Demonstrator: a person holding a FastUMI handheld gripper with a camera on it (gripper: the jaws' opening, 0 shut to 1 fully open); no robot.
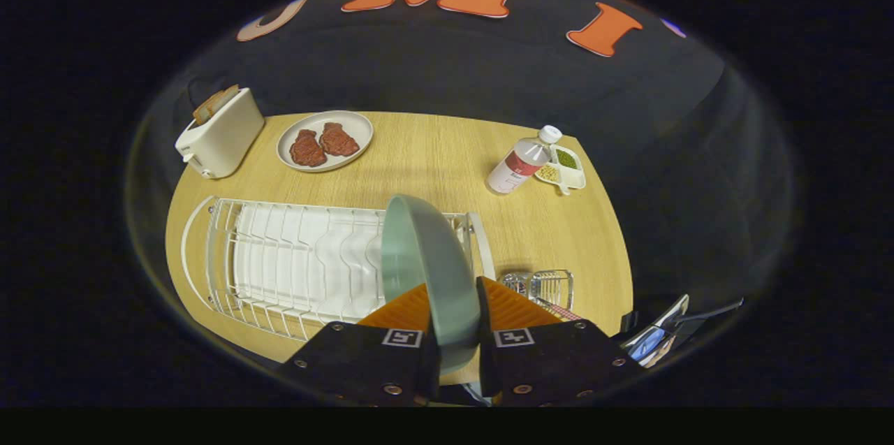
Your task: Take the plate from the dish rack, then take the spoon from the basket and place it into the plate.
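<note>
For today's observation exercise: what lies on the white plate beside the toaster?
Two reddish-brown pieces of meat lie side by side on the white plate near the toaster. The plate's surface beneath them is covered. The gripper holds a green plate by its edge.

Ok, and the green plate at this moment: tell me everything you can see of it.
The green plate is a pale sage dish with a smooth, matte, ceramic-looking surface and a raised rim. It stands on edge, tilted, gripped at its lower rim between the two fingers of the gripper, which press on both faces. It is above the right end of the white wire dish rack; whether it touches the rack cannot be told.
</note>
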